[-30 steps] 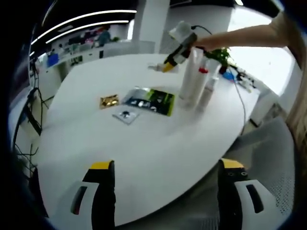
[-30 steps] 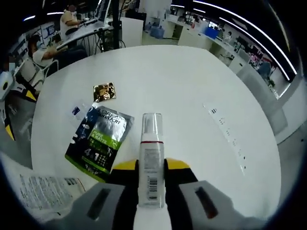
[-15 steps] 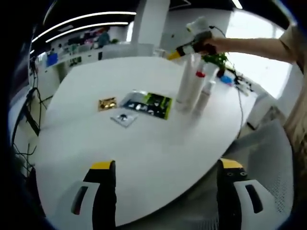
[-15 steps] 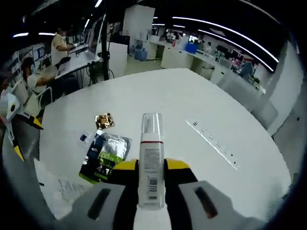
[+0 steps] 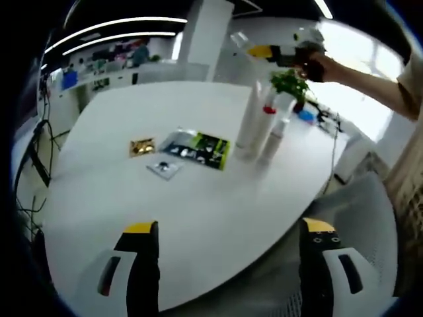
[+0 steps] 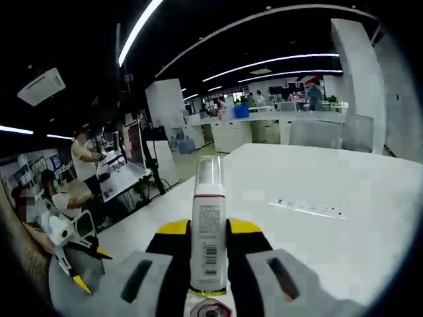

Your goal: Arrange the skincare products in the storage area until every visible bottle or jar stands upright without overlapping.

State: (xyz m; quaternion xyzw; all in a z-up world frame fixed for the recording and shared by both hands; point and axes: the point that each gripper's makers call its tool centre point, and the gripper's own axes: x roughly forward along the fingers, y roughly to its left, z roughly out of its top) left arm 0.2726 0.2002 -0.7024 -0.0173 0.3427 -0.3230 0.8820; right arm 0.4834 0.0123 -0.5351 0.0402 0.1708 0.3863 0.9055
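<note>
high above the worktop (image 5: 198,218), the right gripper (image 6: 207,232) has its fingers clamped on a white bottle (image 6: 208,231), clear cap up. set it down vertical, just beside the standing bottles (image 5: 254,125) without touching them, and release only once its base sits flat. since a second ago it has lifted well clear. the left gripper (image 5: 225,231) hangs wide open, holding nothing.

Lighting: long ceiling light strips (image 6: 264,69) overhead; strong daylight from a window (image 5: 360,79), blown out to white. Counter (image 5: 198,191) evenly bright, shadows faint. Ceiling dark. Quality: heavy fisheye bending at edges; left gripper view soft and slightly blurred; far background indistinct.
</note>
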